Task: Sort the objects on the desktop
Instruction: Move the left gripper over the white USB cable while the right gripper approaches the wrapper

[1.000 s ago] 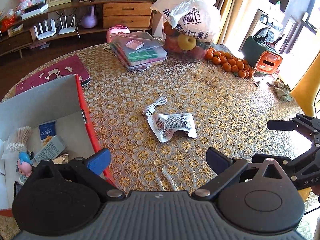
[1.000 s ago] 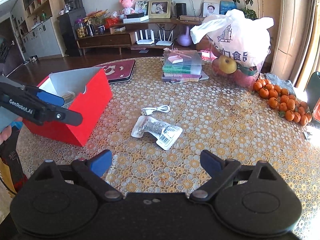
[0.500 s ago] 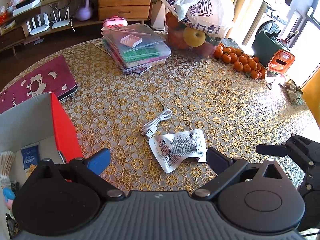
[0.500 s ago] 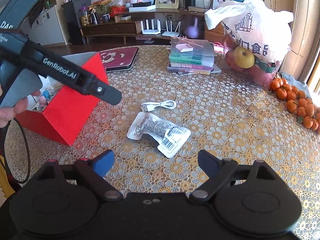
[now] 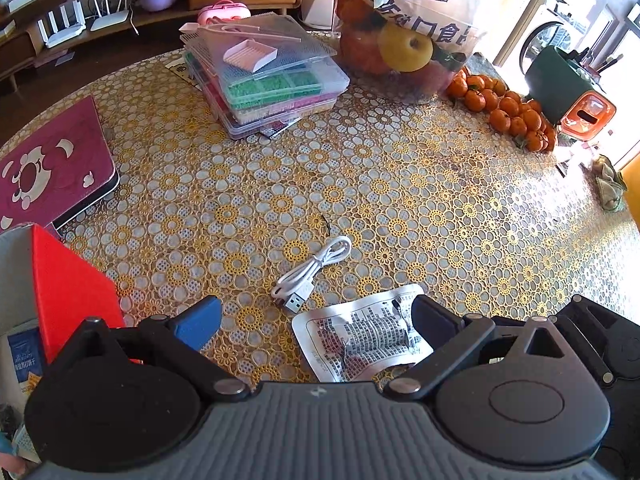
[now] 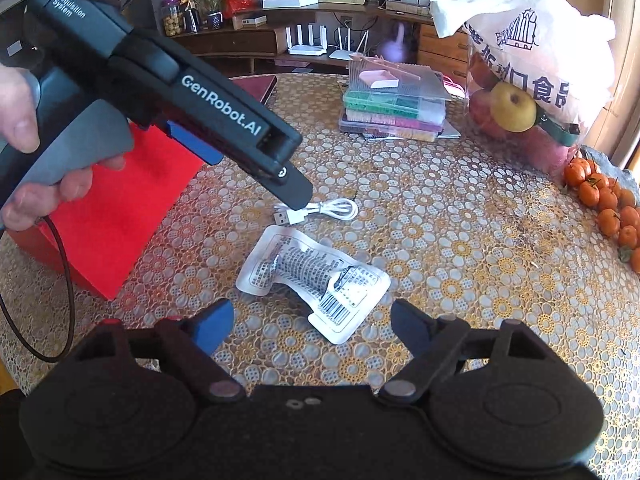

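Red box (image 6: 116, 216) sits left of both claws, top open; the left wrist view shows only a blue printed packet (image 5: 25, 354) inside, the rest cut off by the frame edge. Stack of clear compartment cases (image 5: 264, 80) far ahead holds green and pink beads, with a pink scoop (image 5: 250, 55) on the top lid. White plastic bag (image 6: 536, 52) ahead to the right holds apples and a yellow pear (image 6: 513, 106); loose tangerines (image 6: 608, 204) lie beside it.

Left gripper (image 5: 316, 316) spread wide, nothing between its fingers. White sealed packet (image 5: 362, 338) lies on the tablecloth just ahead, nearer its right finger and touching or under that tip. White USB cable (image 5: 312, 270) lies just beyond the packet, slightly left of centre.

Right gripper (image 6: 312, 320) also spread and empty; the packet lies just ahead between its fingers, the cable farther on.

Writing: "GenRobot.AI" and "DAS" on the left gripper's body; barcode on the packet; Chinese characters on the bag, not fully legible.
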Demonstrator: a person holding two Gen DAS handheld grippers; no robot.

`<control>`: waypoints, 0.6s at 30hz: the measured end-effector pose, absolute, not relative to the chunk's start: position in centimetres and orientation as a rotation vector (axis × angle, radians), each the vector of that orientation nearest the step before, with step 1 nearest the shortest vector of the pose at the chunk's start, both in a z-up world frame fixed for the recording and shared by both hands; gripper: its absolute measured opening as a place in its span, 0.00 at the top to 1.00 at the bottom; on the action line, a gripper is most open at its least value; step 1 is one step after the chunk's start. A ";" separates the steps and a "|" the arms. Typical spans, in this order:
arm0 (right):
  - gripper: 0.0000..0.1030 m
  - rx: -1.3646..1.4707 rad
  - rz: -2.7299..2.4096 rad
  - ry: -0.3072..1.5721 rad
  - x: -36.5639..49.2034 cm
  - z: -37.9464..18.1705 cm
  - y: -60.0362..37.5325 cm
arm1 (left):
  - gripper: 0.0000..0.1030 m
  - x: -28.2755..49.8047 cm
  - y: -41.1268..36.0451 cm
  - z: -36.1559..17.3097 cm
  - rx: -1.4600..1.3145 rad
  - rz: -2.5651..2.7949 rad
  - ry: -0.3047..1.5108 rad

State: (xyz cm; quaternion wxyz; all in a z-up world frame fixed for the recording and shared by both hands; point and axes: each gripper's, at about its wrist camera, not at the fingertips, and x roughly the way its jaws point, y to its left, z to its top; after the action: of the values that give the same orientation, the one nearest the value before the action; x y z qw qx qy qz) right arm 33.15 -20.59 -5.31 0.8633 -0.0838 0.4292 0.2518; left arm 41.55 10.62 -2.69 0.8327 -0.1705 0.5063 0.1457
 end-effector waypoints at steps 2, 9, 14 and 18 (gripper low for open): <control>0.19 -0.173 0.530 0.908 33.7 -5.8 -20.4 | 0.02 42.2 10.8 -3.3 -0.361 0.309 1.081; 0.20 -0.200 0.540 0.935 35.2 -7.3 -19.7 | 0.02 43.8 11.5 -5.1 -0.357 0.305 1.112; 0.23 -0.209 0.541 0.932 36.0 -7.9 -19.4 | 0.02 44.3 11.9 -5.9 -0.362 0.316 1.123; 0.31 -0.254 0.557 0.907 36.4 -8.2 -18.7 | 0.05 44.6 12.1 -6.6 -0.361 0.311 1.134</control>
State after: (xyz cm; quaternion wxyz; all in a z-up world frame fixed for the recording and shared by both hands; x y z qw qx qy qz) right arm 36.36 -18.72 -8.17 0.8539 -0.1209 0.4314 0.2646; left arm 44.57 12.08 -6.62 0.8166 -0.1695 0.5321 0.1458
